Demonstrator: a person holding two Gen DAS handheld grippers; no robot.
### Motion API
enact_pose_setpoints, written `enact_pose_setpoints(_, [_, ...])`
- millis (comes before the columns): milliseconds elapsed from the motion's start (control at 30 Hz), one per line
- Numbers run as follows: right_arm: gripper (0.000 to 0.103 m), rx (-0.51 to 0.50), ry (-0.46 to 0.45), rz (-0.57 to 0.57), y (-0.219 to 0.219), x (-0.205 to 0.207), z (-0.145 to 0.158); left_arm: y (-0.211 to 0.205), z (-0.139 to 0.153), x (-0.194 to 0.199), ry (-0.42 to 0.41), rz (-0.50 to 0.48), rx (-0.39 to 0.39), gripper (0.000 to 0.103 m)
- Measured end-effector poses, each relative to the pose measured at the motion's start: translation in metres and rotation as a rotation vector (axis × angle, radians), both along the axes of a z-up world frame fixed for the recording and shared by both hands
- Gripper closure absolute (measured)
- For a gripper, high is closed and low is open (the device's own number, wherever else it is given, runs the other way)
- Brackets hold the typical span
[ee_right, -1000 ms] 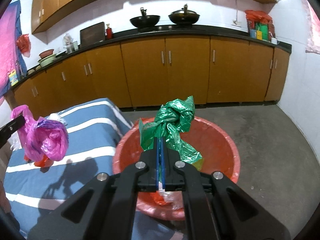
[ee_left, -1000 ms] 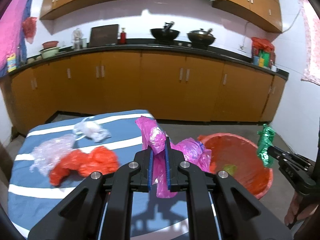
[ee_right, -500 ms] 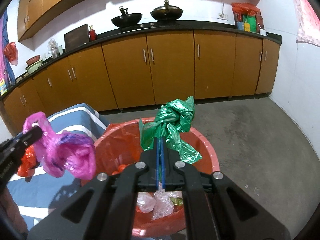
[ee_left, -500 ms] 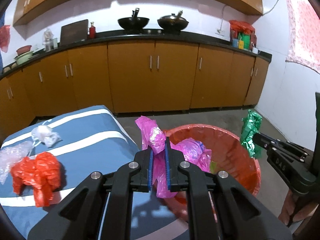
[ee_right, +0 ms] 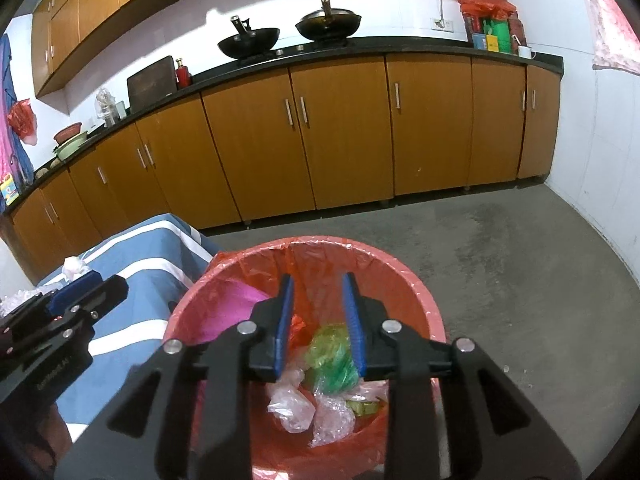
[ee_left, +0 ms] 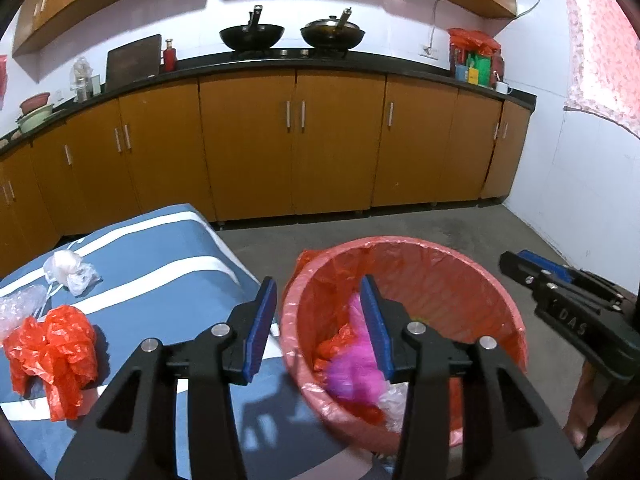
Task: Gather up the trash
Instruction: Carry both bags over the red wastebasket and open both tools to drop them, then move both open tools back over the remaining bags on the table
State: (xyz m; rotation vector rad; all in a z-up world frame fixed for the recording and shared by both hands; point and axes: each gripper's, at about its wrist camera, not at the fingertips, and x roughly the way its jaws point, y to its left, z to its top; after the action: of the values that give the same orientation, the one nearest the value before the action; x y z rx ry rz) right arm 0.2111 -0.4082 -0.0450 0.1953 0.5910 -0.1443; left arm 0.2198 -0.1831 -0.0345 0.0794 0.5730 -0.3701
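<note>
Trash: pink bag [ee_left: 352,368] and green bag [ee_right: 334,356] now in red bin [ee_left: 508,308]. Both tools, left tool [ee_left: 320,320] and right tool [ee_right: 318,320], just opened, empty. Orange bag [ee_left: 52,356] on desk [ee_left: 160,264]: light, soft, crinkly; pinch bunched top.

Red-lined round bin [ee_left: 480,280] on the floor beside the striped table, pink bag [ee_left: 352,364] and green bag [ee_right: 332,356] lying crumpled inside it among clear wrappers, red bag [ee_left: 52,352], clear bag [ee_left: 16,308], white bag [ee_left: 70,266] left on the table beside the bin
</note>
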Motion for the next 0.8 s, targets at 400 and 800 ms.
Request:
enact_pose_setpoints(400, [0.076, -0.020, -0.014, 0.093, 0.047, -0.006, 0.016, 0.085, 0.013, -0.037, -0.064, 0.139, -0.021, 0.054])
enact_pose_setpoints(800, [0.073, -0.014, 0.013, 0.416, 0.210, 0.004, 0.015, 0.254, 0.021, -0.089, -0.170, 0.471, 0.039, 0.042])
